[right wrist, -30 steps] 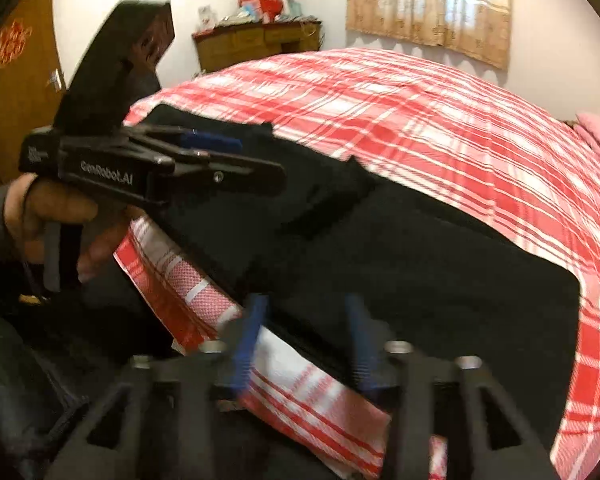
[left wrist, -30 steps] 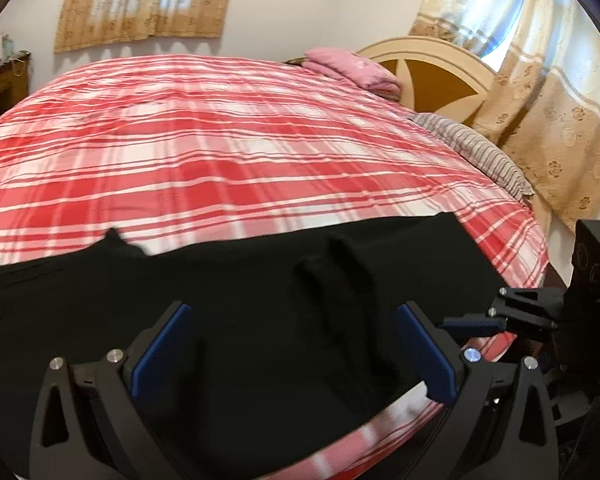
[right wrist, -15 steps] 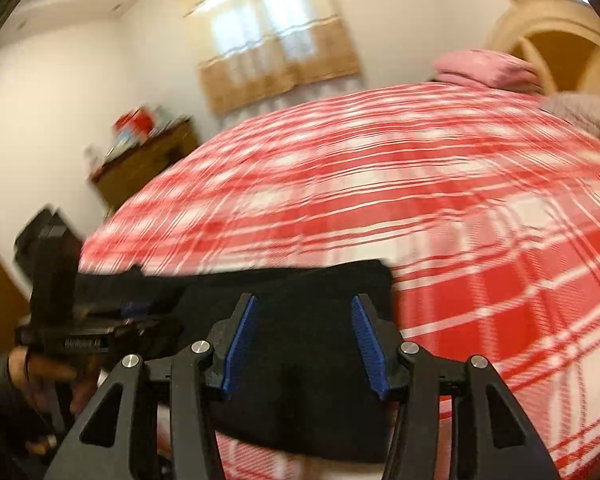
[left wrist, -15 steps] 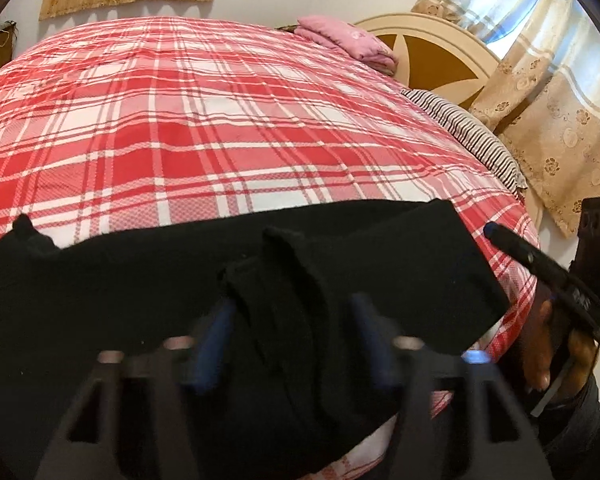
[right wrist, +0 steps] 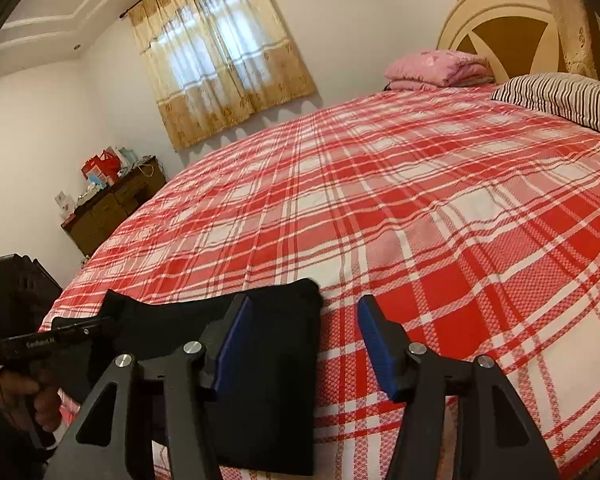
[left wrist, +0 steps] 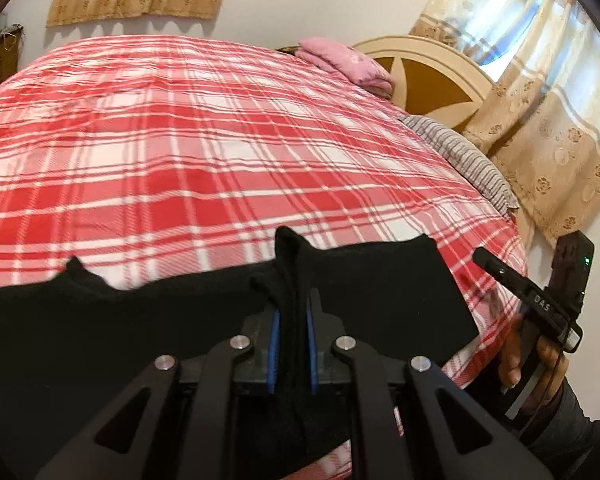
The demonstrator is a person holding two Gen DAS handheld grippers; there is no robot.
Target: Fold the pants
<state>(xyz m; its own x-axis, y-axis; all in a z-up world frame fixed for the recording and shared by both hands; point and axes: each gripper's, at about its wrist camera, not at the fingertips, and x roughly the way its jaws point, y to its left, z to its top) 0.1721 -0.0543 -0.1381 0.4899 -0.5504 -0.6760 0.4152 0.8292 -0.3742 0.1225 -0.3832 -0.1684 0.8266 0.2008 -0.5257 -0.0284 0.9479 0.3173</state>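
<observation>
Left wrist view: left claw pinches a ridge of black pants lying crosswise; right claw gapes wide.

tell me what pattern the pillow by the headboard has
Dark and light stripes on the pillow, clearest in the right wrist view.
</observation>
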